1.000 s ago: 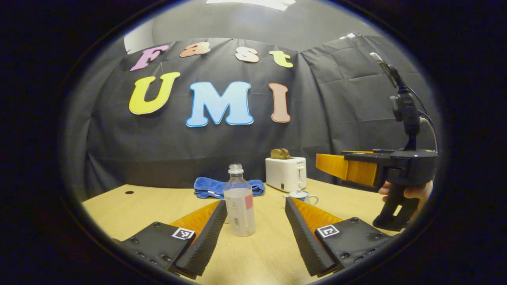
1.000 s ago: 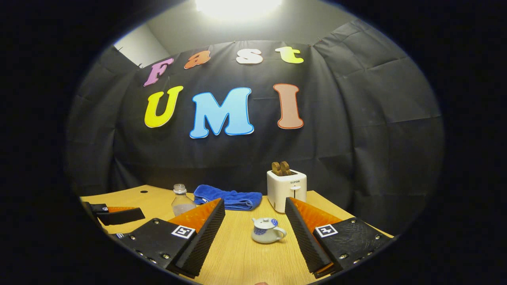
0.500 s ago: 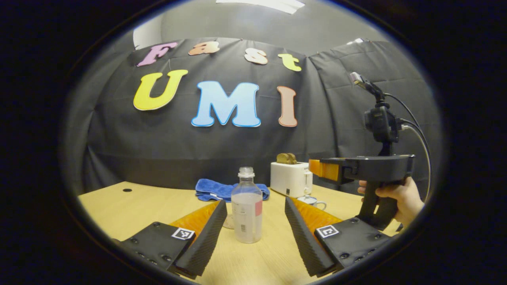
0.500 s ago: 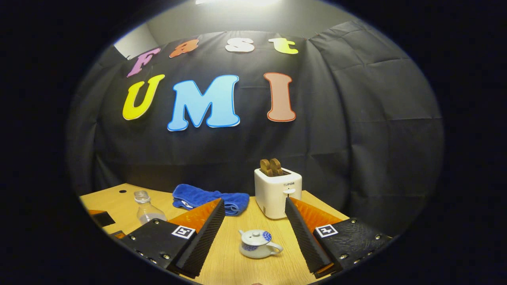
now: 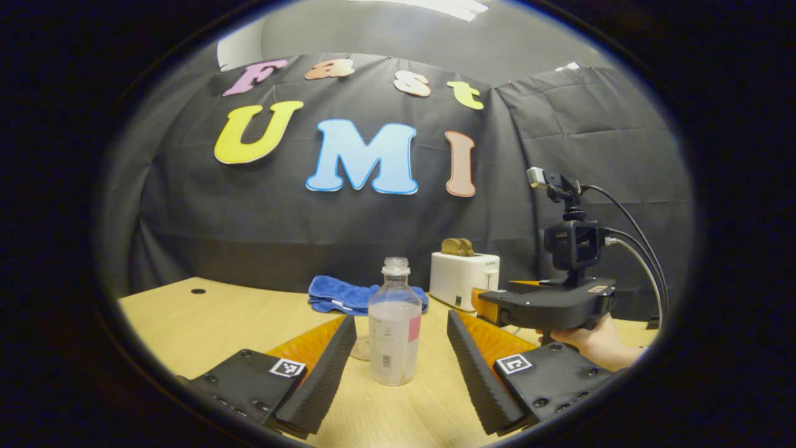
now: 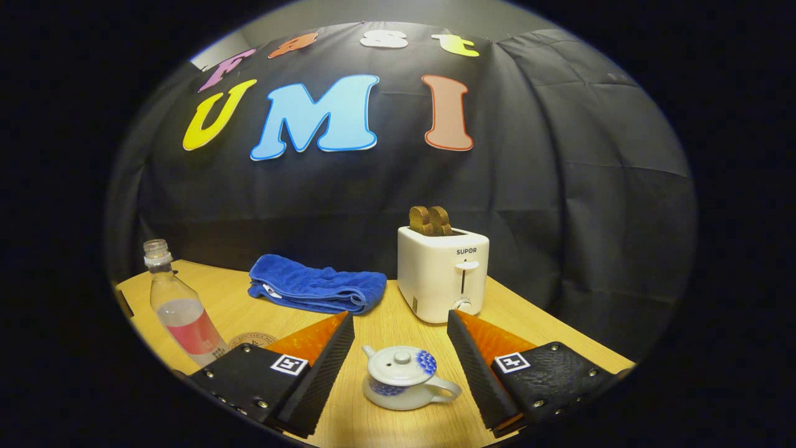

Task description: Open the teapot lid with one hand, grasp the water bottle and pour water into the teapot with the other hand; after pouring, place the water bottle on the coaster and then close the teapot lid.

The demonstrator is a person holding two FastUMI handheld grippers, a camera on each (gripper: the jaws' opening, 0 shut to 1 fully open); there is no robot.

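Both grippers spread, nothing held.
Left gripper (image 5: 401, 373) frames the upright bottle (image 5: 394, 323); right gripper (image 6: 401, 373) frames the lidded teapot (image 6: 403, 386) on the desk (image 6: 398, 323).

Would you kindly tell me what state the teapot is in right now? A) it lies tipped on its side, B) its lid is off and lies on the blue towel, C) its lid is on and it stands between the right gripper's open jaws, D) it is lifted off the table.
C: in the right gripper view the teapot stands upright on the table with its lid seated, between the right gripper's open jaws, untouched.
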